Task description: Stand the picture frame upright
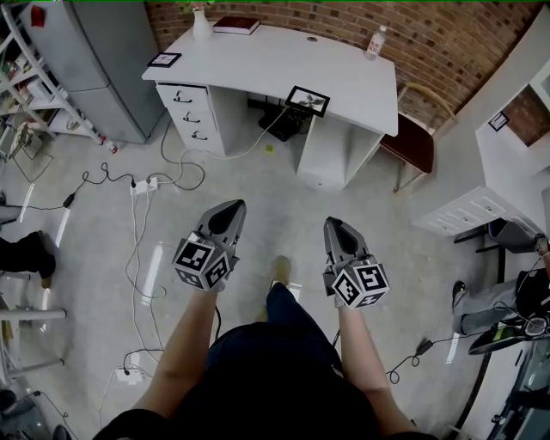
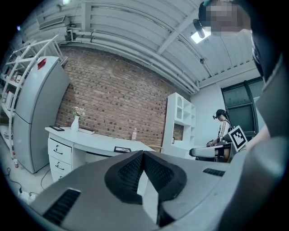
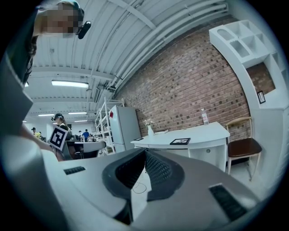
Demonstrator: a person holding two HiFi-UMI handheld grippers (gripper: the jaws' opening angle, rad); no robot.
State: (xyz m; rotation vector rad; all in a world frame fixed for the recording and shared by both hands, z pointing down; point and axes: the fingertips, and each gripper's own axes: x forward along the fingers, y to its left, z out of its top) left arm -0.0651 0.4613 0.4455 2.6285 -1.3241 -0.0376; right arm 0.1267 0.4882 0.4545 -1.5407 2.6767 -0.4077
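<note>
White desk (image 1: 258, 60): picture frame (image 1: 308, 100) flat; vase (image 1: 201, 24), bottle (image 1: 375, 41).

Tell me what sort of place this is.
Probably a mock home-office corner inside a large lab or workshop hall: a white desk stands against a brick wall, loose cables and a power strip trail over the floor, and another person works farther back.

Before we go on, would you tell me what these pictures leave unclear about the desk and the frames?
Black picture frame at the white desk's front edge: picture too small in the head view; any back stand hidden beneath it.
Second black frame on the left corner: likewise.
Clear plastic bottle: label too small, all views.
</note>
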